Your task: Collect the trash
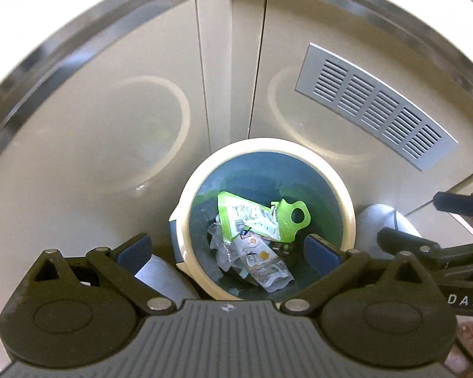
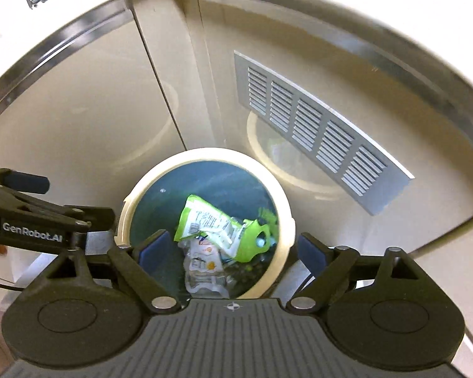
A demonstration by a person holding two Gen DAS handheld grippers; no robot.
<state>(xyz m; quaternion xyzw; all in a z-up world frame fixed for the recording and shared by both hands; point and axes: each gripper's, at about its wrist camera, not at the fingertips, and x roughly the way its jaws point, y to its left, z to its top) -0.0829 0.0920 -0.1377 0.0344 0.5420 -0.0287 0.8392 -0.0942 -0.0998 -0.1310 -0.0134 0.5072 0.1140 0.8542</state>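
Wrappers (image 1: 252, 223) lie in the bin (image 1: 347, 201) below both claws, left claw (image 1: 233, 249) and right claw (image 2: 230, 249) released and empty; drop looks done, next fetch more trash.

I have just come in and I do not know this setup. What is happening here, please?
A person holds two grippers above a round bin that stands against a cabinet with a vent. The left gripper and right gripper are both open and hold nothing. A green wrapper and a clear wrapper lie at the bottom of the bin, so this trash is already inside.
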